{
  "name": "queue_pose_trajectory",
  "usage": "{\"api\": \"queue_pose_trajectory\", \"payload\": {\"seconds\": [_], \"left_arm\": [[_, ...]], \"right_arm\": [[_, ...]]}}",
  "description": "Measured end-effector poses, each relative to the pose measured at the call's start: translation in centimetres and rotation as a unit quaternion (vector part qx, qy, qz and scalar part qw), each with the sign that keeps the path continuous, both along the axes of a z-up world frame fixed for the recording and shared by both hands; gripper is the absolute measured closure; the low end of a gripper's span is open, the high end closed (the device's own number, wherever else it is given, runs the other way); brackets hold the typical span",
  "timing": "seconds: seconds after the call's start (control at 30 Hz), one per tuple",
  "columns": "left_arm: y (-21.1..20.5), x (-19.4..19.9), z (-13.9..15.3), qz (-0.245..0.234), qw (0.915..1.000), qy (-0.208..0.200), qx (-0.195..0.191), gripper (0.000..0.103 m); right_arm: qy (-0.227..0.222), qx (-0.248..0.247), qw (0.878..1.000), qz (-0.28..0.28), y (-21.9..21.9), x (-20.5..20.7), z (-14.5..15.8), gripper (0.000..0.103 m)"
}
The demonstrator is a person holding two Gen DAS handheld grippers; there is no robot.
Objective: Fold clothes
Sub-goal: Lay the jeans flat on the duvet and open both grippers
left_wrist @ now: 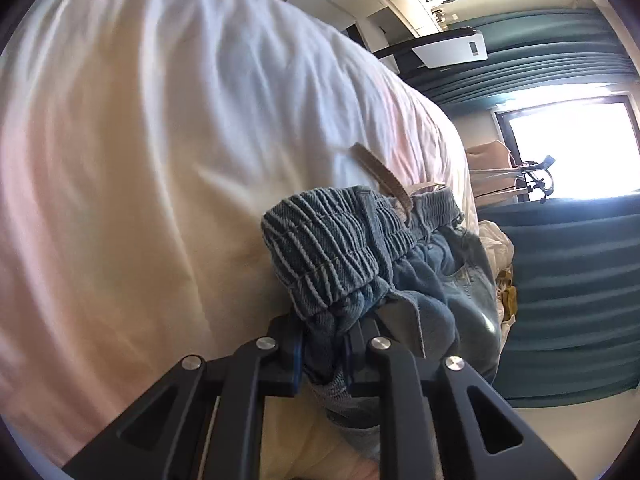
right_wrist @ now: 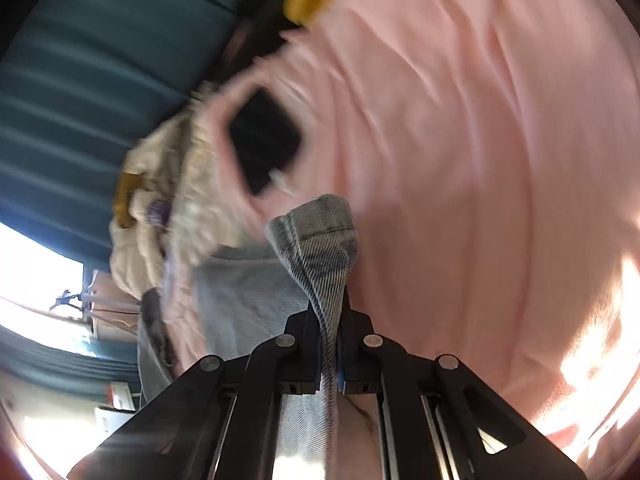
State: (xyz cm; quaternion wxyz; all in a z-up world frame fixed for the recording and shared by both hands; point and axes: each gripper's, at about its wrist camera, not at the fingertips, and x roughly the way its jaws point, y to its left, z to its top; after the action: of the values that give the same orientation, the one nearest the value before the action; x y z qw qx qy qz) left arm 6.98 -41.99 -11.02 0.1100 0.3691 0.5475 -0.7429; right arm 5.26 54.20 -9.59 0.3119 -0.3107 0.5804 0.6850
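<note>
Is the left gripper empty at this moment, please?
No, the left gripper is clamped on the gathered elastic waistband of the jeans, which bunches up between its fingers.

Each camera sits just behind its own tongs, looking down along them, very near the denim garment point(left_wrist: 340, 256). Both views share that garment, the bed point(right_wrist: 480, 140) beyond and the teal curtains point(left_wrist: 568, 280).
</note>
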Motion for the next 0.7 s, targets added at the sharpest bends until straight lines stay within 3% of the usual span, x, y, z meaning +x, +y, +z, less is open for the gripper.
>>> {"api": "queue_pose_trajectory", "payload": {"seconds": [0.1, 0.23, 0.33, 0.4, 0.5, 0.7], "left_arm": [[0.1, 0.3, 0.1, -0.003, 0.9999, 0.013, -0.004, 0.085], [0.8, 0.2, 2.4, -0.026, 0.9981, 0.010, -0.055, 0.077], [1.3, 1.0, 4.9, -0.029, 0.9920, 0.028, -0.119, 0.053], [1.7, 1.6, 6.5, -0.028, 0.9861, 0.045, -0.157, 0.038], [1.9, 0.9, 7.9, -0.052, 0.9820, 0.052, -0.174, 0.037], [3.4, -4.8, 8.7, -0.109, 0.9761, 0.030, -0.185, 0.037]], "right_arm": [[-0.003, 0.016, 1.000, 0.010, -0.3, -0.2, 0.8, 0.099], [-0.006, 0.065, 0.998, 0.006, -1.1, 0.1, 2.8, 0.085], [-0.010, 0.114, 0.993, -0.013, -1.7, 1.1, 4.7, 0.060], [-0.012, 0.155, 0.987, -0.028, -2.1, 1.9, 6.3, 0.053], [-0.002, 0.212, 0.977, -0.029, -3.2, 2.2, 8.8, 0.046], [0.061, 0.264, 0.957, 0.102, -8.3, -2.0, 11.7, 0.045]]}}
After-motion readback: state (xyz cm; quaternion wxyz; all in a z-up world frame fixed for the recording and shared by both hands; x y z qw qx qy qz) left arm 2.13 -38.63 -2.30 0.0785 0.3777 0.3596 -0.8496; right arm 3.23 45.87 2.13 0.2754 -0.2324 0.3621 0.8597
